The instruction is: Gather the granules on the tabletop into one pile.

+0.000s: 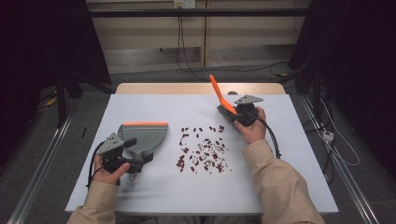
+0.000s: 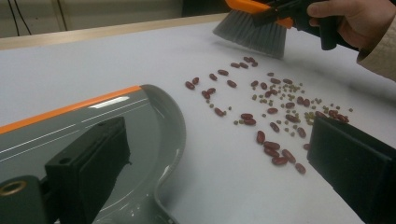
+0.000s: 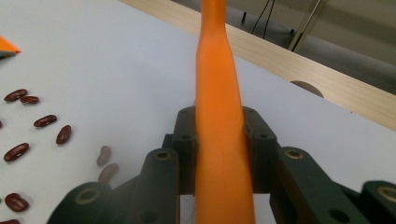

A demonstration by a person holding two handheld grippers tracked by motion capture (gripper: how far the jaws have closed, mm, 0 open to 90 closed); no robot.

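Sweeping is not yet started: the beans (image 1: 203, 149) are spread on the worktop (image 1: 154, 191), between brush and dustpan (image 1: 144, 133). The orange brush (image 1: 219, 95) is squeezed tight by the right hand-held gripper (image 1: 240, 114). The dustpan handle is held by the left hand-held gripper (image 1: 133, 156), jaws wide in its own view.

A grey dustpan (image 1: 144, 135) edged in orange, an orange-handled brush (image 1: 219, 95) with grey bristles, and dark red beans (image 1: 203, 148) mixed with small greenish ones are shown on a white table (image 1: 140, 186).
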